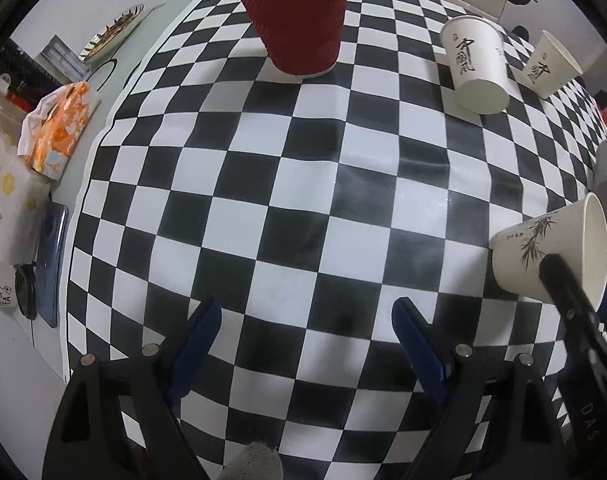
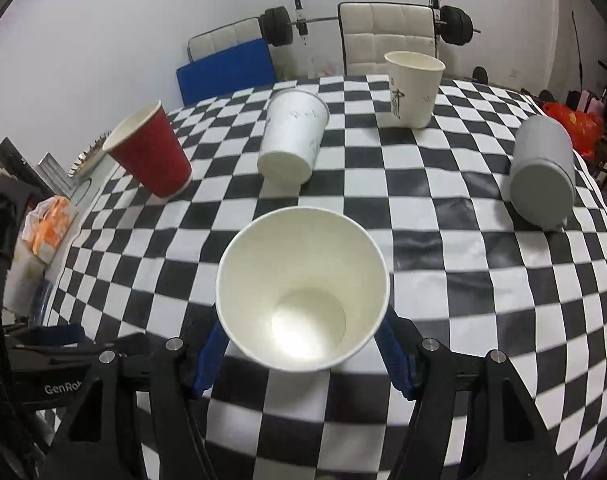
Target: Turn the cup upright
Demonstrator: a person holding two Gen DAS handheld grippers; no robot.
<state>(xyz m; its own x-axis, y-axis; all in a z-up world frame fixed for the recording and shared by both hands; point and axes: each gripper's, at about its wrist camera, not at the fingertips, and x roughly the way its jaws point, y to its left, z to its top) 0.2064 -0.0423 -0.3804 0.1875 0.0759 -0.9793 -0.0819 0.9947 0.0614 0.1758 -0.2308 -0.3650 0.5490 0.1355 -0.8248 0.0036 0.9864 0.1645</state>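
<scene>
My right gripper [image 2: 301, 344] is shut on a white paper cup [image 2: 303, 292] with a bamboo print, mouth up and tilted toward the camera, above the checkered tablecloth [image 2: 463, 280]. The same cup [image 1: 543, 256] shows at the right edge of the left wrist view, held by a black finger [image 1: 567, 300]. My left gripper [image 1: 305, 344] is open and empty over the cloth. A red cup [image 1: 295, 20] [image 2: 151, 152] stands upright. A white cup [image 2: 291, 140] [image 1: 477, 64] lies on its side. Another white cup [image 2: 413, 90] [image 1: 551, 66] stands upright.
A grey cup [image 2: 543, 168] lies on its side at the right. Tissue packs [image 1: 59, 124], boxes and a plate [image 1: 111, 32] sit off the cloth on the left. White chairs [image 2: 387, 36], a blue mat [image 2: 227, 68] and a barbell [image 2: 455, 24] stand behind the table.
</scene>
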